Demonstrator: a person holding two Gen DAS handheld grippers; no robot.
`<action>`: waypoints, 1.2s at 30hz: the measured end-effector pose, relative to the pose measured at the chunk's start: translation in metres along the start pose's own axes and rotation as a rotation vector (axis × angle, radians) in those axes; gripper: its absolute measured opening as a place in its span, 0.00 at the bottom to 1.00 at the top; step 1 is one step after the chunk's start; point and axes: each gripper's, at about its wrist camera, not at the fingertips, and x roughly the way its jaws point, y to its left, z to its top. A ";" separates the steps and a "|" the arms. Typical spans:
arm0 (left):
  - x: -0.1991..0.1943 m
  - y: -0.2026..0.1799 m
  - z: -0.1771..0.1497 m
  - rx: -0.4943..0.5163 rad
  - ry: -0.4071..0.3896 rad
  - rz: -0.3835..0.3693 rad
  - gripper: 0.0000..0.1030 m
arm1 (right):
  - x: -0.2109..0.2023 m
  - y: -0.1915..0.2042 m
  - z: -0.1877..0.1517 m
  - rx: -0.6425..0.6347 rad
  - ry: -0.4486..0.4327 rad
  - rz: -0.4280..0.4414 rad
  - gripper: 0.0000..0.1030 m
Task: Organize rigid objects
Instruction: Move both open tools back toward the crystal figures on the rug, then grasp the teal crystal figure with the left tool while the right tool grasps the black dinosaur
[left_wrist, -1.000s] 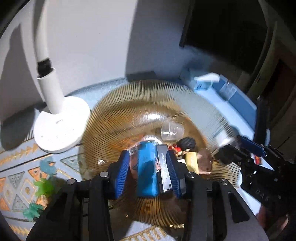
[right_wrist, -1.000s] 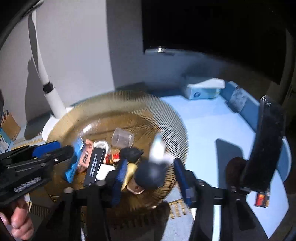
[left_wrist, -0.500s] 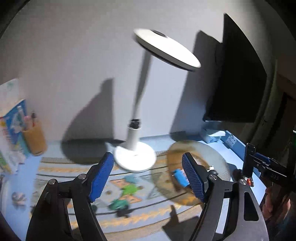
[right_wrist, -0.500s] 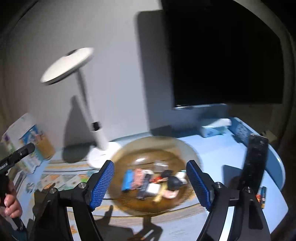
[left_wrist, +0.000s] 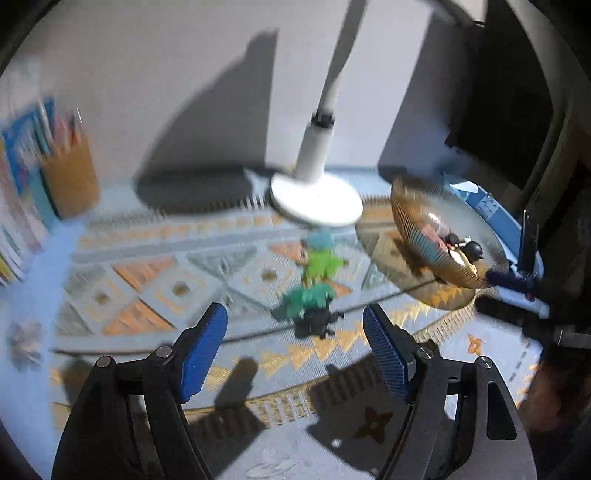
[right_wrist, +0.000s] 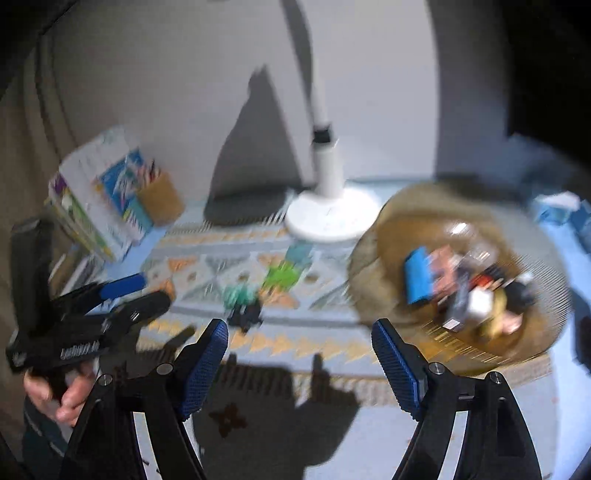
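Bowl (right_wrist: 458, 273), wide and made of ribbed glass, sits at the right edge of the patterned mat (left_wrist: 177, 280). It could break, so lift it by its rim. Small hard toys (left_wrist: 314, 284) lie in a row on the mat's middle. They look light; pinch their sides. Left claw (left_wrist: 295, 347) and right claw (right_wrist: 299, 354) are both wide apart, holding nothing.

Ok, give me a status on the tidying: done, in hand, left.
Done: the amber bowl holds a pile of small items, among them a blue box.
In hand: nothing. The left claw and the right claw are both open and empty, above the mat.
Left: a row of small toys, pale blue, green, teal and black, lies on the mat beside the lamp.
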 end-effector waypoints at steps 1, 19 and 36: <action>0.008 0.005 0.000 -0.019 0.022 -0.036 0.72 | 0.007 0.002 -0.005 -0.004 0.022 0.014 0.77; 0.096 0.010 0.009 -0.069 0.151 -0.212 0.63 | 0.108 0.048 -0.001 -0.175 0.123 0.127 0.76; 0.089 0.040 0.008 -0.225 0.087 -0.286 0.44 | 0.140 0.063 -0.001 -0.235 0.132 0.057 0.47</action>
